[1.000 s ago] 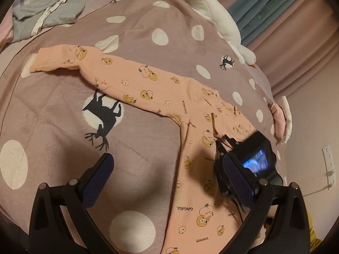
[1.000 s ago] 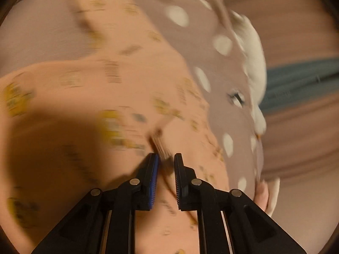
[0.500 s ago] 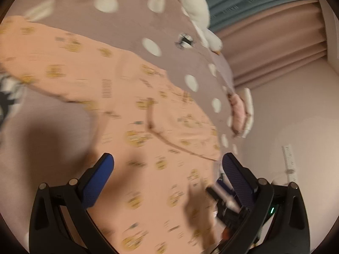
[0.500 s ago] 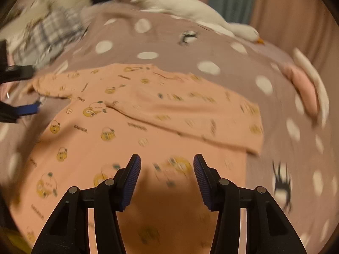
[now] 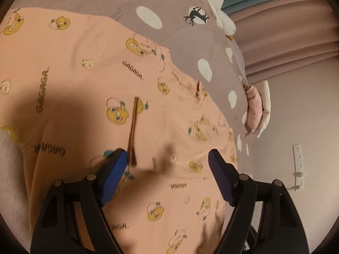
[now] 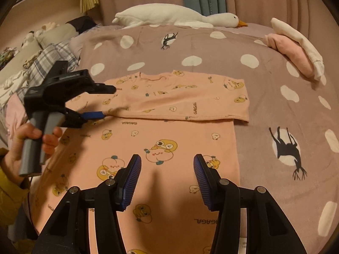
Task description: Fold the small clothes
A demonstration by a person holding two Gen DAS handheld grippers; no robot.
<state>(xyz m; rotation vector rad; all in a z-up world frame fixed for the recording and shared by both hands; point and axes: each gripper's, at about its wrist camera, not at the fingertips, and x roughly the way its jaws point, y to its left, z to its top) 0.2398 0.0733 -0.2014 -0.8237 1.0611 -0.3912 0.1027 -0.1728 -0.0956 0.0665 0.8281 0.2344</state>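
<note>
Right wrist view: both grippers over a peach cartoon-print top [image 6: 169, 139] lying on the polka-dot bedspread [image 6: 275, 89], one sleeve folded across the chest.

Right gripper [image 6: 167, 167] angled down over the lower body of the top, jaws apart, nothing between the pads. Left gripper [image 6: 101, 102] held by a hand [image 6: 31, 139] on its grey handle at the garment's left edge, pointing across it; jaws closing, blue lower finger [image 6: 93, 114] at the fabric near the fold; cannot tell if cloth is pinched. Left wrist view: left gripper [image 5: 167, 165] spread over the print, fabric below, not pressed. Goose plush [image 6: 175, 15] by the curtain; folded pink and white clothes [image 6: 296, 50] at the bed's right edge. No containers.
</note>
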